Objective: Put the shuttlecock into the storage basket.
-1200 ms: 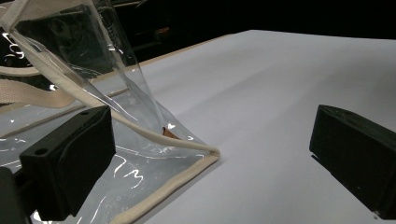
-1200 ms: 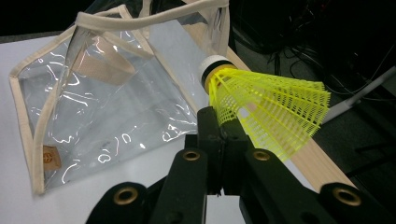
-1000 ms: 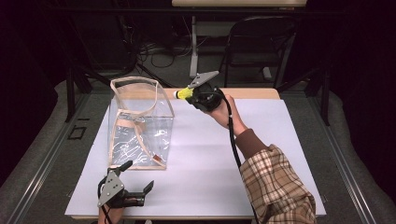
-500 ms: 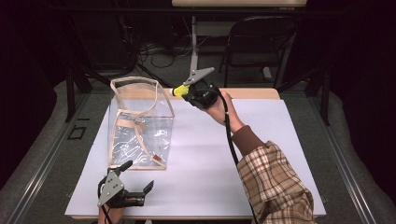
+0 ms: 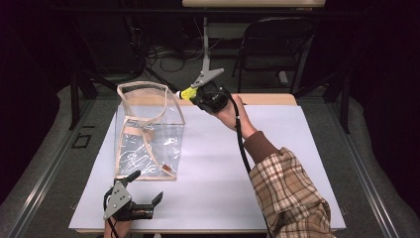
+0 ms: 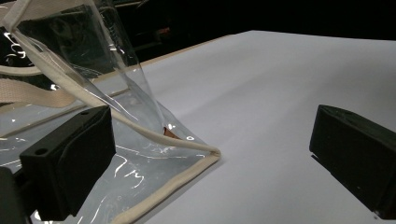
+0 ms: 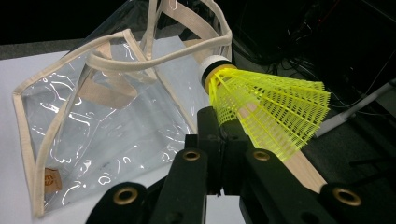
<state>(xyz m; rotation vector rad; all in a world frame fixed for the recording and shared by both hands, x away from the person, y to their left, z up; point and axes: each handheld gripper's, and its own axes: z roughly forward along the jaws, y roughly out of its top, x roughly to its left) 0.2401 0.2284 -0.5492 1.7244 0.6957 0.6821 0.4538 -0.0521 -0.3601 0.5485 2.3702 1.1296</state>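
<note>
The jaws of the right gripper are closed tight on the skirt of a yellow plastic-mesh shuttlecock with a white cork head. It is pinched at the lower edge of the skirt, so that the head points away from the hand and toward the bag. Probably it is held this way so that the head can go first into the opening.

The landmark is a clear plastic tote bag with beige fabric trim and handles, standing upright on the white table top. In the high view the shuttlecock is seen raised just beside the far right corner of the bag's open rim, not yet over the opening and not touching it, as far as can be told.

The jaws of the left gripper are wide open and nothing is held between them. One jaw lies over the near bottom edge of the bag, the other is well apart on the bare table. In the high view this gripper rests low at the near side of the bag, seemingly ready to steady it when the shuttlecock is dropped in.
</note>
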